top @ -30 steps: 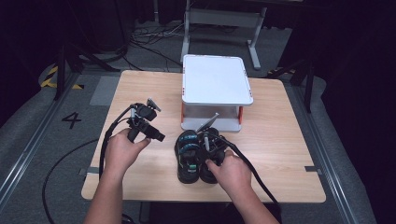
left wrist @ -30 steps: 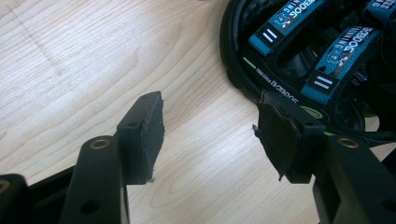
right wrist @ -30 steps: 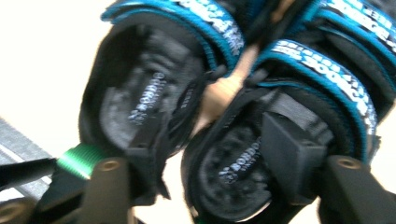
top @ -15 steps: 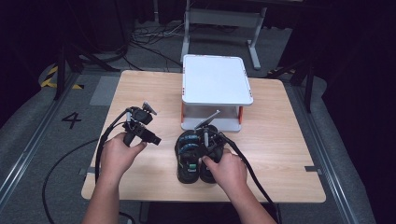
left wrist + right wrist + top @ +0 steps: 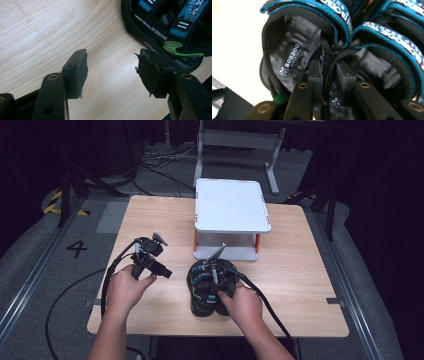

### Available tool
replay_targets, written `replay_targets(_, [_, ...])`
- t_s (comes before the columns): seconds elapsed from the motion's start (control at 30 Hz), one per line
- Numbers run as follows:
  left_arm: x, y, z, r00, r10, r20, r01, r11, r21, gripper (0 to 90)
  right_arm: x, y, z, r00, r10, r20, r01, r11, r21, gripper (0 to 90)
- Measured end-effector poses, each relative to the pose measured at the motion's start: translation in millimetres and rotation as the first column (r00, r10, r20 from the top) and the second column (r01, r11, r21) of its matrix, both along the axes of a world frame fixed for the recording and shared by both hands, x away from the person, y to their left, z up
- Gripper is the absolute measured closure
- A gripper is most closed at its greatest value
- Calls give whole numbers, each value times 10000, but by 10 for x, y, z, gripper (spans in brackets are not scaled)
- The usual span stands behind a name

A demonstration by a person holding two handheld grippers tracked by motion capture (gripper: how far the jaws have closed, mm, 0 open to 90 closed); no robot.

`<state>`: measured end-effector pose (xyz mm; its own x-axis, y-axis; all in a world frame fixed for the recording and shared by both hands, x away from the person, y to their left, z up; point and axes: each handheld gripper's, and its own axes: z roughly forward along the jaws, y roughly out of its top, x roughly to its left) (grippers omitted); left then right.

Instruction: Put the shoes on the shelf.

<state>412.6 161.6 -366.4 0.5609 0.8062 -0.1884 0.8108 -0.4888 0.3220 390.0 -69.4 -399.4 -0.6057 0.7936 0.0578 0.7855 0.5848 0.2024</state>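
A pair of black sandals [image 5: 202, 296] with teal straps lies side by side at the table's front middle. My right gripper [image 5: 215, 281] reaches down into them from the heel end. In the right gripper view its jaws [image 5: 328, 72] have just been closing and now pinch the two adjoining inner walls, between the left sandal [image 5: 287, 57] and the right sandal [image 5: 374, 65]. My left gripper [image 5: 166, 272] hovers just left of the pair. Its jaws stand open [image 5: 112, 65] over bare wood, and one sandal's edge [image 5: 175, 30] lies beyond the right finger.
A white two-level rack [image 5: 230, 205] with red posts stands behind the sandals at the table's middle back. The wooden table [image 5: 305, 270] ends close in front of both hands. Cables trail from each gripper off the front edge.
Both hands stay almost where they were. The right hand has edged slightly left over the sandals, and the left gripper has barely shifted.
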Motion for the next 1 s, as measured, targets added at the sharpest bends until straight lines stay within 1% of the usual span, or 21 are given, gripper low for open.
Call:
replay_targets(0.03, [3,4,1,10000,13,28,-13,10000,-1,413,-4,-5,-4,9999,21,98,-21,10000,-4,785])
replay_targets(0.1, [4,8,2,10000,59,9,-59,10000,-51,413,-3,-11,-5,10000,37,67,-37,10000,17,788])
replay_targets(0.13, [9,20,6,9999,108,1,-108,9999,-65,413,2,-14,-2,10000,92,9,-92,10000,20,792])
replay_targets(0.17, [16,28,7,9999,90,61,-89,9999,-108,413,1,-14,-2,9997,219,62,-218,9997,-48,800])
replay_targets(0.27, [21,37,21,9999,98,81,-97,9997,-202,413,-2,-40,-9,9997,199,152,-201,9997,118,810])
replay_targets(0.3, [23,37,23,9999,83,82,-81,9998,-208,413,-8,-57,-10,9996,187,229,-192,9995,231,817])
replay_targets(0.37, [26,31,19,9999,113,50,-112,9997,-231,413,-32,-94,-9,9975,61,699,-87,9993,371,826])
replay_targets(0.43, [31,25,12,9999,107,64,-106,9997,-216,412,-43,-121,11,9955,46,943,-100,9984,561,829])
replay_targets(0.53, [36,26,7,10000,57,51,-56,9998,-200,412,-32,-165,80,9935,-73,1133,-52,9939,1098,829])
replay_targets(0.6, [36,30,3,10000,65,33,-65,9997,-230,412,-24,-192,128,9904,-177,1369,0,9918,1279,829])
replay_targets(0.67, [34,40,5,9999,99,14,-99,9995,-294,412,6,-235,173,9856,-349,1655,131,9913,1309,829])
replay_targets(0.73, [38,55,6,9999,128,31,-127,9994,-312,413,61,-306,212,9809,-601,1848,363,9909,1299,829])
replay_targets(0.77, [39,60,5,9999,152,43,-151,9994,-312,413,111,-359,235,9794,-785,1858,545,9899,1307,829])
replay_targets(0.8, [41,66,2,9998,174,31,-173,9992,-353,413,137,-389,251,9761,-932,1963,680,9890,1314,829])
replay_targets(0.87, [44,73,3,9998,174,16,-174,9992,-349,413,236,-479,294,9719,-1259,1988,999,9857,1356,829])
replay_targets(0.97, [45,82,4,9998,185,2,-184,9993,-331,413,393,-529,333,9656,-1607,2043,1394,9835,1150,828])
replay_targets(1.0, [40,94,9,9998,218,16,-218,9991,-362,412,442,-535,334,9656,-1643,2016,1446,9835,1091,828])
